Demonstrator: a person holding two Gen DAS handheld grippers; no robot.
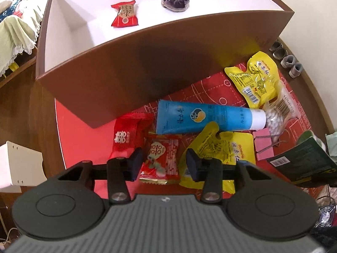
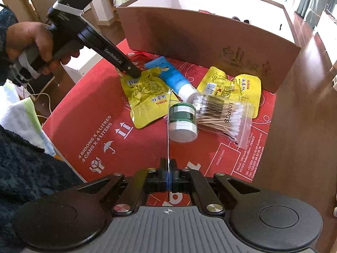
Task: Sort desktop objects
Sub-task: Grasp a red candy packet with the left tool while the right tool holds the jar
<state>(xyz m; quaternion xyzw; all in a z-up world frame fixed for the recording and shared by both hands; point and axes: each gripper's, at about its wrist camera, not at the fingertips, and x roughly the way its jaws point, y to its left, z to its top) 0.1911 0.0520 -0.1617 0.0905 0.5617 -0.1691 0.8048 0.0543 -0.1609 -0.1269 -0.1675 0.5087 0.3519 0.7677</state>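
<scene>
My left gripper (image 1: 161,164) has its fingers spread wide, low over a small red-and-white foil candy packet (image 1: 161,160) on the red printed cardboard sheet (image 1: 84,135). My right gripper (image 2: 168,169) is pinched tight on a thin clear plastic sheet or bag edge (image 2: 168,126), seen edge-on; what hangs from it I cannot tell. Around the packet lie a blue squeeze tube (image 1: 202,116), yellow snack pouches (image 1: 252,78) and a clear bag of cotton swabs (image 2: 223,116). The brown-walled, white-lined box (image 1: 118,76) holds another red candy (image 1: 125,13) and a purple scrunchie (image 1: 174,0). Judging by this, the pick is at hand: settle, close on the packet, lift over the wall.
</scene>
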